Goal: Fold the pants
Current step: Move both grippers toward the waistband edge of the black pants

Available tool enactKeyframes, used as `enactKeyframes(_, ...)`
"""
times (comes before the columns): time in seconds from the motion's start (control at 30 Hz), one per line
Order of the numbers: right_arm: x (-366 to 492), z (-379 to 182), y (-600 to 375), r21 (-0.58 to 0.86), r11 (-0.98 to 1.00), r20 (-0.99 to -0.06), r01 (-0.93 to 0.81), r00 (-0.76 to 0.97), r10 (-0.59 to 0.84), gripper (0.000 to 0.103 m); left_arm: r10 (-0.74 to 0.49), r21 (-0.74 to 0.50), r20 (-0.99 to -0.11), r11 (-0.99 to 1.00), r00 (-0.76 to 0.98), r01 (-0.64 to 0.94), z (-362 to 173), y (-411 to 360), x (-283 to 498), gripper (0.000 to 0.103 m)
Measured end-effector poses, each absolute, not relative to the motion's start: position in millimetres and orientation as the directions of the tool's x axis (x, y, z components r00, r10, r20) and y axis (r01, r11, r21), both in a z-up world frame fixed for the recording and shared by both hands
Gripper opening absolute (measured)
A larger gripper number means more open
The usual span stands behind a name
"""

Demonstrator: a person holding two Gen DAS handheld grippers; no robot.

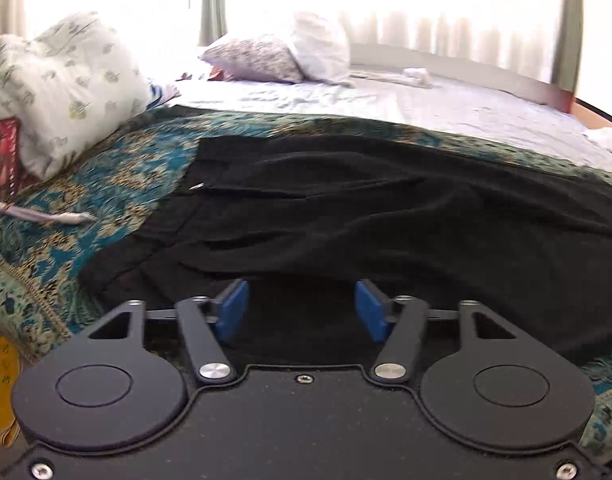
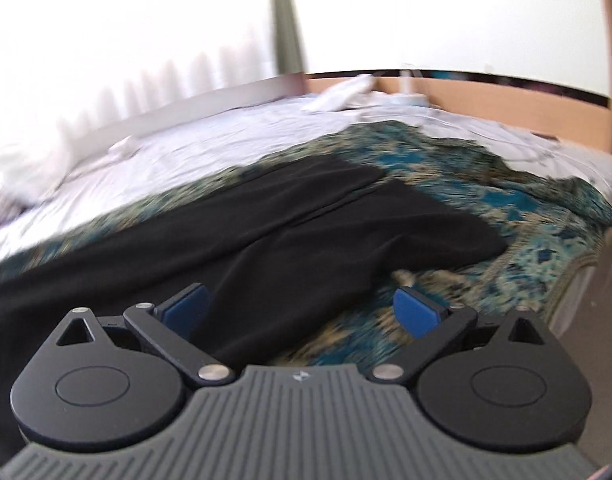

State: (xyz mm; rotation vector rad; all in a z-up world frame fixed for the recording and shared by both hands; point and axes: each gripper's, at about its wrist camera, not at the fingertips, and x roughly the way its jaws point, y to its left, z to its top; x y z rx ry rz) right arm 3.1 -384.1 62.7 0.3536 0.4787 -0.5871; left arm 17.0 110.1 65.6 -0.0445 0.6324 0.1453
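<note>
With both grippers [image 1: 301, 306] [image 2: 301, 312] gaping and empty over the pants [image 1: 386, 208], pinch near edge squarely, then fold far.

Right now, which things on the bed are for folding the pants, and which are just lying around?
For the job:
- black pants, spread flat on the patterned blanket
- left gripper, jaws apart, nothing held
- right gripper, jaws apart, nothing held

Just lying about:
- leaf-print pillow
- grey patterned pillow
- pen-like thing
- red packet
- white cloth
</note>
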Motion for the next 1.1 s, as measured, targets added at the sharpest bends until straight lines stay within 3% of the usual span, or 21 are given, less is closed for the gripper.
enactKeyframes(0.17, -5, 61, -449, 0.238, 0.662, -0.549, 0.711, 0.661, -0.512, 0.096, 0.167, 0.017, -0.629, 0.979, 0.759, -0.201, 50, 129, 25, 0.028)
enactKeyframes(0.43, -5, 36, -530, 0.328, 0.474, -0.634, 0.817, 0.562, -0.53, 0.071, 0.184, 0.072, -0.681, 0.98, 0.709, -0.186, 22, 113, 40, 0.027)
enactKeyframes(0.67, -2, 18, -556, 0.361, 0.402, -0.693, 0.842, 0.53, -0.488, 0.04, 0.194, 0.091, -0.678, 0.979, 0.709, -0.182, 21, 108, 42, 0.028)
enactKeyframes(0.83, -2, 7, -556, 0.377, 0.396, -0.702, 0.837, 0.537, -0.467, 0.037, 0.194, 0.089, -0.677, 0.979, 0.71, -0.183, 20, 108, 43, 0.028)
enactKeyframes(1.1, 3, 6, -555, 0.393, 0.397, -0.706, 0.829, 0.549, -0.447, 0.04, 0.19, 0.065, -0.674, 0.978, 0.714, -0.198, 20, 111, 42, 0.03)
